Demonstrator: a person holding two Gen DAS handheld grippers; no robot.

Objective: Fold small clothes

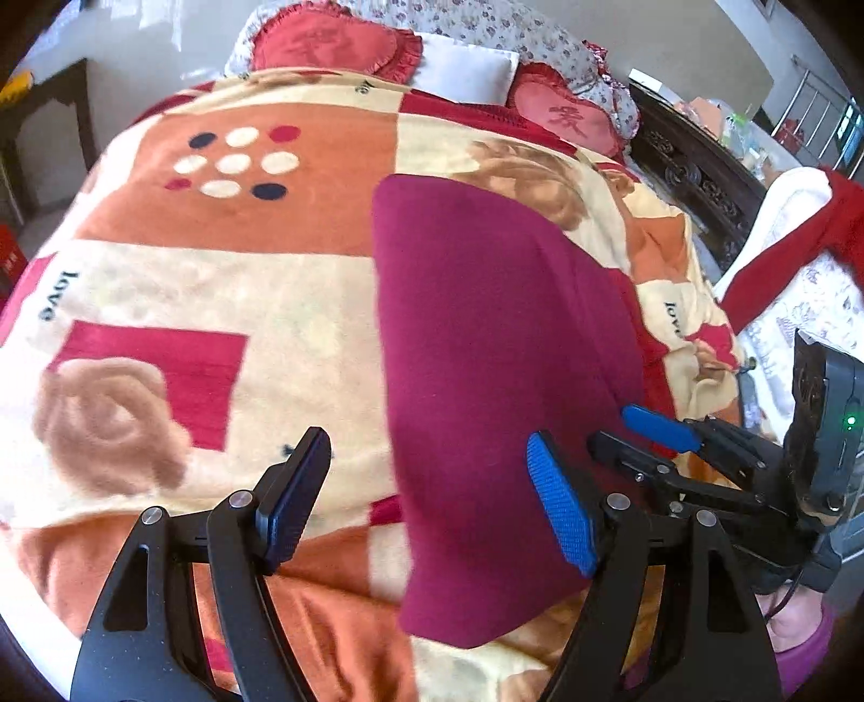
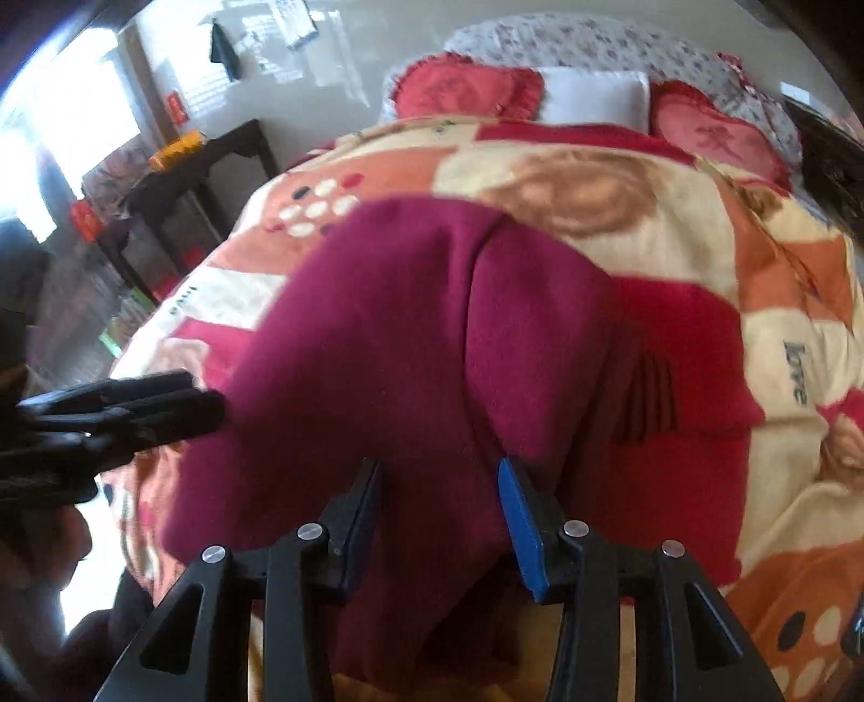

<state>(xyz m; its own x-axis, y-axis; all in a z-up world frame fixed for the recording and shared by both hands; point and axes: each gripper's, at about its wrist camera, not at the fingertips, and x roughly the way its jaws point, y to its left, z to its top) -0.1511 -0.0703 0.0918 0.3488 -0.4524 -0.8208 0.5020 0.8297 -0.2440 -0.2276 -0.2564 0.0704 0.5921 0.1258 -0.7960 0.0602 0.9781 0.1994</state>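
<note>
Blanket [image 1: 216, 281]: 1 maroon garment [image 1: 486, 324], seemingly.

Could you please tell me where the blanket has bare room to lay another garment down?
The blanket lies bare left of the maroon garment, from the dotted patch toward the pillows. It is crowded on the garment's right, by the right claw.

Bed [image 1: 216, 281]: patterned orange-cream blanket | Headboard end: heart-shaped red cushions [image 1: 329, 40], white pillow [image 1: 467, 67] | Left: dark wooden side table [image 2: 216, 156] | Walls: pale, glossy | Window [image 2: 70, 124]: bright daylight
</note>
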